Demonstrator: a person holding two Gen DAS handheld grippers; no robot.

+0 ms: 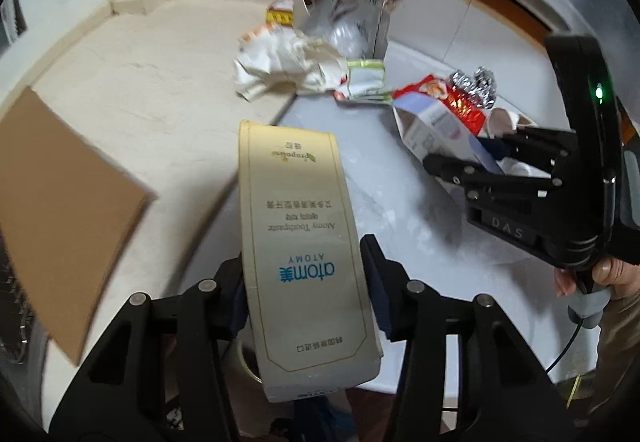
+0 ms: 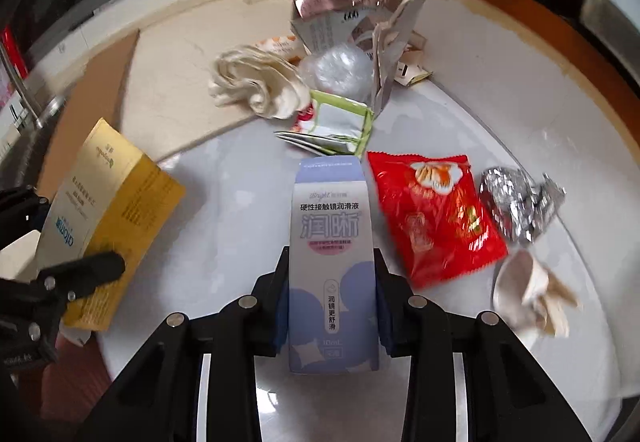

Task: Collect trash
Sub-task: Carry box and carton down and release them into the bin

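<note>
Both claws are clamped on cartons: left claw (image 1: 304,306) on a toothpaste box (image 1: 296,242), right claw (image 2: 332,298) on a blue box (image 2: 332,258). Thin card may buckle and slip; the red wrapper (image 2: 432,217) lies just right.

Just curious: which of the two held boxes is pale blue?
The eye-drop box in the right gripper; the toothpaste box in the left gripper is cream and yellow.

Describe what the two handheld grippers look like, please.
Both the left gripper and the right gripper are matte black linkage frames with silver pivot pins and dark blue finger pads. The right one bears raised letters, a green light, a black cable and a grey handle.
</note>
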